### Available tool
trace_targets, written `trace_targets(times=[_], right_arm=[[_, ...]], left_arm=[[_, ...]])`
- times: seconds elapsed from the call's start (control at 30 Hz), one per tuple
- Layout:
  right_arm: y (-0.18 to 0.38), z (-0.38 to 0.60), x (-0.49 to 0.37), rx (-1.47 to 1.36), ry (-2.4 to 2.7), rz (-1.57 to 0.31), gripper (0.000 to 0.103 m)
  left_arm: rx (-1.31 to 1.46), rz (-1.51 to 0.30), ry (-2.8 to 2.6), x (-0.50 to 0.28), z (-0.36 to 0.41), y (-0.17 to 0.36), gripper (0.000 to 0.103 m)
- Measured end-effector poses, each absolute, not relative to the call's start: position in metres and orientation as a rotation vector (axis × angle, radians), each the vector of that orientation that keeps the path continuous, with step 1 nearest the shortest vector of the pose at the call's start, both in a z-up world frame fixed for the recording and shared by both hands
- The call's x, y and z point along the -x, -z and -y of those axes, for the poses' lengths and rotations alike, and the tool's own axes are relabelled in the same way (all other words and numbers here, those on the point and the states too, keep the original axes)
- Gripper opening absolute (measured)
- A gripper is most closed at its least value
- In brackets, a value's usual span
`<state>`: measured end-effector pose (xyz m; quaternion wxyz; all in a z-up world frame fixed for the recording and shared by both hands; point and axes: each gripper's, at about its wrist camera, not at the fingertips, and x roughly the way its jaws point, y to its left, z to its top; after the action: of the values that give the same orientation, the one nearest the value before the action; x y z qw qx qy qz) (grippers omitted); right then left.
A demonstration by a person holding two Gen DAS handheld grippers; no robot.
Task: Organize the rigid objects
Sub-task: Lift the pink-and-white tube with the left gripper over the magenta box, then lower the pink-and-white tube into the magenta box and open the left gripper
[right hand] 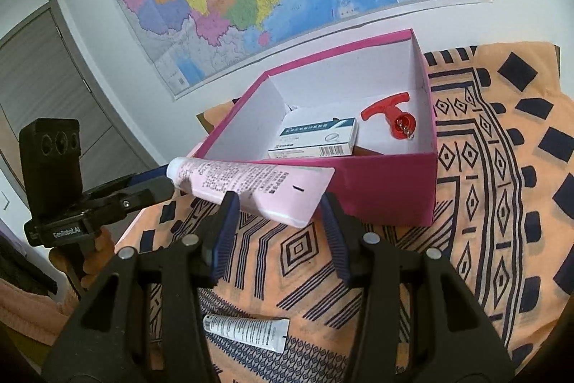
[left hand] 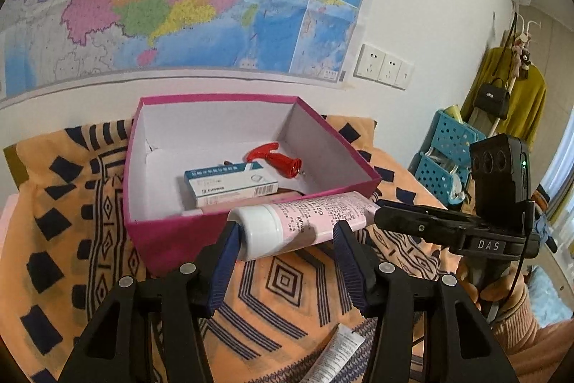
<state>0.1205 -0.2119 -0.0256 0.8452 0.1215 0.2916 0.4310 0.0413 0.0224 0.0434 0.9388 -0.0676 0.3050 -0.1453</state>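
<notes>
Two sets of tongs are meeting on one item: the left gripper [left hand: 285,228] is showing its blue pads spread, with the white cap end of the pink tube [left hand: 312,214] sitting between them against the left pad. The right gripper [right hand: 278,200] is likewise framing the tube's flat crimped end. Whether either is actually pinching, I cannot tell; both are looking apart in their own views. The tube is hanging clear of the patterned cloth [left hand: 280,279], lying along the near rim of the magenta box [left hand: 172,239] toward its right corner. That is probably staging it to tip over the wall and go inside. Already lying in the box are a blue-white medicine carton [left hand: 229,183] near the middle and a red T-handled tool [left hand: 276,160] toward the far right corner. The right wrist view is showing the crimped end and the whole of a smaller white tube [right hand: 247,329] waiting on the cloth's near edge. The left view is showing the cap and only clipping that tube.
</notes>
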Motion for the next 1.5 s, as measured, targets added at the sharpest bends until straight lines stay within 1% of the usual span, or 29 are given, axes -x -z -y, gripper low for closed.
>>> trace_targets(times=[0.53, 1.5], right_arm=[[0.005, 0.216, -0.137, -0.238, -0.892, -0.552, 0.050], [0.007, 0.224, -0.175, -0.251, -0.853, -0.565, 0.050]], left_arm=[[0.129, -0.602, 0.293, -0.061, -0.019, -0.054, 0.054], [0.109, -0.662, 0.255, -0.105, -0.006, -0.043, 0.054]])
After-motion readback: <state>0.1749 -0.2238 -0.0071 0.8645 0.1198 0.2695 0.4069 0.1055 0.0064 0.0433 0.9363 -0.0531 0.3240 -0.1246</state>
